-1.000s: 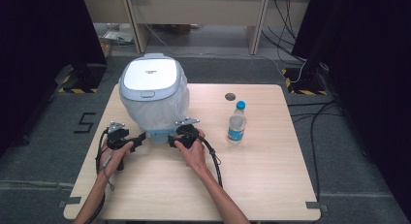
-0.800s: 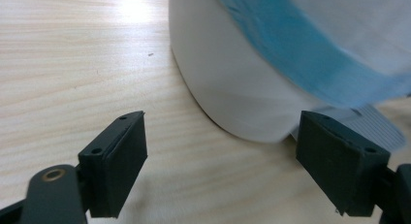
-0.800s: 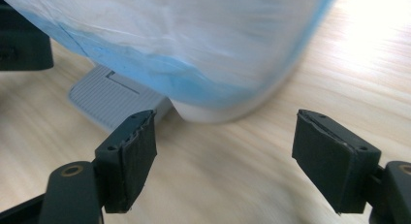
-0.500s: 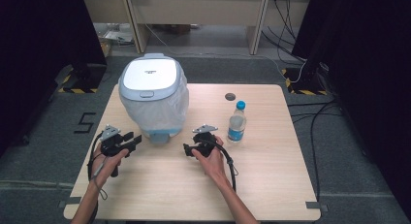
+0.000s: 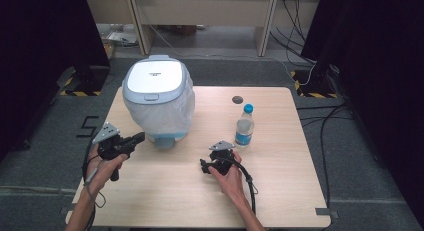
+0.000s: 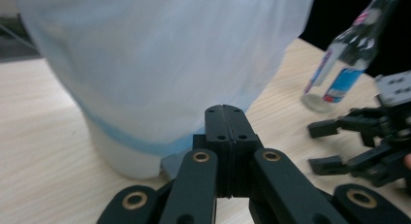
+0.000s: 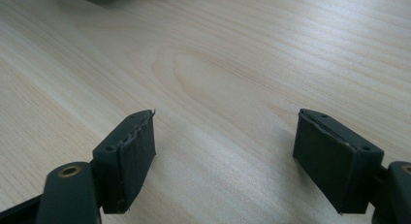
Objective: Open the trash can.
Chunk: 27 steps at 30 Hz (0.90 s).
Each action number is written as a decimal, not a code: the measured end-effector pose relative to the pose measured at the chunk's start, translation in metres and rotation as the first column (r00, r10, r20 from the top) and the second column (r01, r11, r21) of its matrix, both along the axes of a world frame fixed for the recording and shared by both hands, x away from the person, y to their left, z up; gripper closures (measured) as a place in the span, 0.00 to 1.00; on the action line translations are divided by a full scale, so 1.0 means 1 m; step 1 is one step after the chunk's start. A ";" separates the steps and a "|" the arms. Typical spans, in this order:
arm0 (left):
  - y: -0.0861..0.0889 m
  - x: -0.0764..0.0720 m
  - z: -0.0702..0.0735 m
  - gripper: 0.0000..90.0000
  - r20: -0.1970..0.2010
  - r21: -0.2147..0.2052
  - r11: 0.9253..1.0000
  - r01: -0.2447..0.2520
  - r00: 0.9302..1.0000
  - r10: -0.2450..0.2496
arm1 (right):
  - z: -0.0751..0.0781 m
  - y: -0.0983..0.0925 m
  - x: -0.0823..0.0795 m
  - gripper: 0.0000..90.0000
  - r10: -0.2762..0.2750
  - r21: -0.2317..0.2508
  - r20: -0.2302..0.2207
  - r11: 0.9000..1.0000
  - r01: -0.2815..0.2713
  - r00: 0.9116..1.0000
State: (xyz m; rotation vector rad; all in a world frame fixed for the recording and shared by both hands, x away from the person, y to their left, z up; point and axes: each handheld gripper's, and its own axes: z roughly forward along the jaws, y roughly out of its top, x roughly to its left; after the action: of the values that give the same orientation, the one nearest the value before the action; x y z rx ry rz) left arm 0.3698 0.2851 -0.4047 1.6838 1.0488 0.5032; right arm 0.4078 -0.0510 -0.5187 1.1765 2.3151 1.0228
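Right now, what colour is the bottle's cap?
Blue; the bottle shows it best in the high view.

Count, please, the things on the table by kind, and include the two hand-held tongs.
Bin with a lid and a plastic bag: 1
Water bottle: 1
Tongs, left tongs shut on nothing, right tongs open: 2
Total: 4

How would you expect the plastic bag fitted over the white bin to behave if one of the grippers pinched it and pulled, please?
The bag looks thin and translucent, hanging in loose folds, so it would probably crumple and stretch rather than hold shape. It drapes over the bin under the lid, so a pull might drag or tip the bin. Its smooth film may slip between the pads.
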 end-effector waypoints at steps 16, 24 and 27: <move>-0.016 0.010 0.070 1.00 0.070 0.008 0.998 0.061 0.996 -0.062 | 0.000 0.001 -0.001 0.23 0.005 -0.020 0.003 1.000 -0.005 1.000; -0.023 0.029 0.089 0.99 0.089 0.000 0.998 0.062 0.994 -0.062 | 0.000 0.001 -0.001 0.22 0.007 -0.021 0.005 1.000 -0.007 1.000; -0.025 0.036 0.096 1.00 0.097 0.004 0.998 0.058 0.994 -0.058 | 0.000 0.001 -0.001 0.22 0.009 -0.022 0.005 1.000 -0.009 1.000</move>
State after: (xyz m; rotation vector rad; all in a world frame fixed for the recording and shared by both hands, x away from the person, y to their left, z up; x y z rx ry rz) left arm 0.4054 0.2597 -0.3082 1.6686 0.9271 0.5428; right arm 0.4073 -0.0501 -0.5192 1.1552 2.3238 0.9996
